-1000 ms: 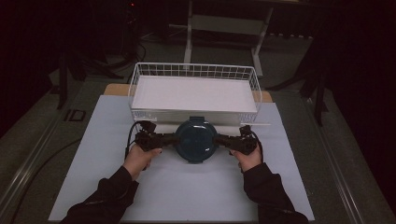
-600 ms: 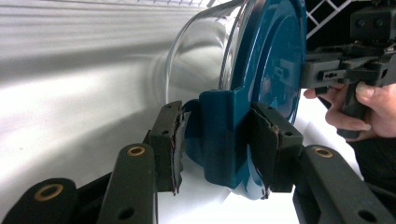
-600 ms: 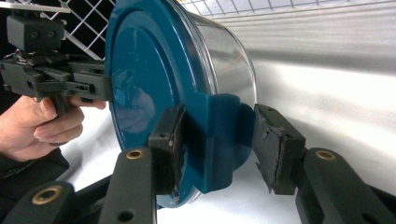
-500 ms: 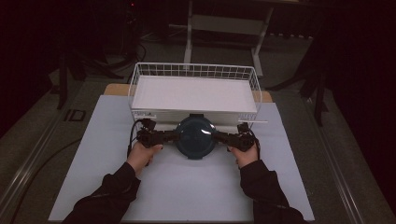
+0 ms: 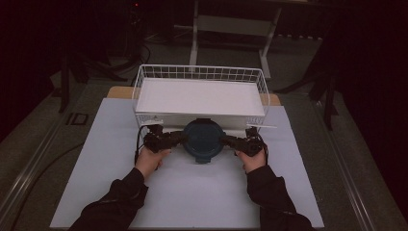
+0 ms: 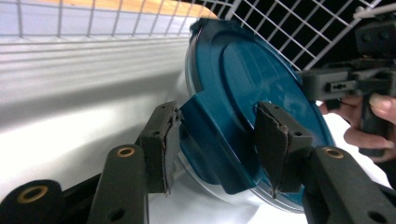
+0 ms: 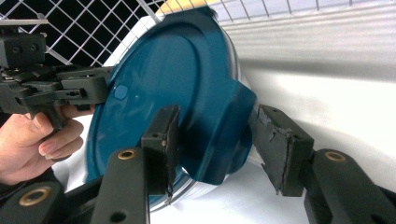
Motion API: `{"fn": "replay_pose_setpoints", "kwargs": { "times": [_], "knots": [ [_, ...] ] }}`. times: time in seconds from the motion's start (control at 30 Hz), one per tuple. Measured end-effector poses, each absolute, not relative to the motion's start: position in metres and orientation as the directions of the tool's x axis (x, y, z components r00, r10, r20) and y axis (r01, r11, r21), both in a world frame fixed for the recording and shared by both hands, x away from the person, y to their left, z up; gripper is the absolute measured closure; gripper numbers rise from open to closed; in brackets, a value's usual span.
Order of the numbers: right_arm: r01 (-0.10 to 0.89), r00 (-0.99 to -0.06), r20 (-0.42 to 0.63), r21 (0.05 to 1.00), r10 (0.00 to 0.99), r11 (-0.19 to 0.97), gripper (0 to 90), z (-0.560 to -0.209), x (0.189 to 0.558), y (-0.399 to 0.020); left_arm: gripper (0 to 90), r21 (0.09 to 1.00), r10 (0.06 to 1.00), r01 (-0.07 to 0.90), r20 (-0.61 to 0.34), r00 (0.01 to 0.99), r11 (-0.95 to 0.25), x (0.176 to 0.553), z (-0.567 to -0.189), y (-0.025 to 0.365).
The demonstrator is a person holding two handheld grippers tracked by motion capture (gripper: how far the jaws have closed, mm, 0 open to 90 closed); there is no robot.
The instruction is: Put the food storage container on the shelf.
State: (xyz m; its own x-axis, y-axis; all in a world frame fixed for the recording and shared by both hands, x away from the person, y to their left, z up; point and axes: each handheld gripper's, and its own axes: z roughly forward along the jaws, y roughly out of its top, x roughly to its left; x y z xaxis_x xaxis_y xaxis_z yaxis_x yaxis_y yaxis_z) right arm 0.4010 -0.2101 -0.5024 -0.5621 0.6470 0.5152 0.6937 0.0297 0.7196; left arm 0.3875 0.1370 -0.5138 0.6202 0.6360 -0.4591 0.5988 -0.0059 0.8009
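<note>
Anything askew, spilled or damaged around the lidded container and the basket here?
Nothing spilled or askew. The blue lid sits flat on its container, squarely in front of the wire basket. One oddity: the pads on the right tongs look chipped and ragged at the edges. Both tongs' jaws have just been opening around the lid's side tabs.

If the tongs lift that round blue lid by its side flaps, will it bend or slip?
The blue lid looks like thick moulded plastic, so probably stiff. Its surface shines, so it may be slippery. The flaps give the tongs something to clamp, which should help.
</note>
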Motion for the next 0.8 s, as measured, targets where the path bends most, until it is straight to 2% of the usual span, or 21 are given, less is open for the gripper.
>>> {"fn": "replay_pose_setpoints", "kwargs": {
  "times": [0.07, 0.27, 0.33, 0.6, 0.67, 0.8],
  "knots": [
    [0.691, -0.558, 0.509, 0.722, 0.656, 0.027, 50.1, -0.501, 0.400, -0.209, 50.1, 0.808, 0.645, 0.589, -0.449, 0.618, -0.002, 0.387, -0.514, 0.136],
    [0.680, -0.546, 0.495, 0.733, 0.676, 0.013, 46.2, -0.500, 0.404, -0.207, 41.9, 0.809, 0.679, 0.587, -0.446, 0.583, 0.028, 0.389, -0.515, 0.135],
    [0.673, -0.543, 0.487, 0.740, 0.684, 0.007, 46.4, -0.500, 0.405, -0.206, 39.2, 0.823, 0.696, 0.567, -0.419, 0.583, 0.020, 0.390, -0.515, 0.135],
    [0.647, -0.542, 0.431, 0.762, 0.721, 0.031, 44.6, -0.495, 0.405, -0.202, 37.1, 0.838, 0.715, 0.546, -0.380, 0.587, -0.003, 0.388, -0.513, 0.133],
    [0.640, -0.543, 0.416, 0.768, 0.729, 0.039, 41.8, -0.495, 0.403, -0.201, 28.6, 0.844, 0.707, 0.537, -0.374, 0.600, -0.010, 0.384, -0.514, 0.133],
    [0.641, -0.540, 0.416, 0.766, 0.732, 0.037, 37.7, -0.492, 0.397, -0.201, 17.6, 0.851, 0.704, 0.525, -0.361, 0.612, -0.020, 0.378, -0.512, 0.133]
  ]
}}
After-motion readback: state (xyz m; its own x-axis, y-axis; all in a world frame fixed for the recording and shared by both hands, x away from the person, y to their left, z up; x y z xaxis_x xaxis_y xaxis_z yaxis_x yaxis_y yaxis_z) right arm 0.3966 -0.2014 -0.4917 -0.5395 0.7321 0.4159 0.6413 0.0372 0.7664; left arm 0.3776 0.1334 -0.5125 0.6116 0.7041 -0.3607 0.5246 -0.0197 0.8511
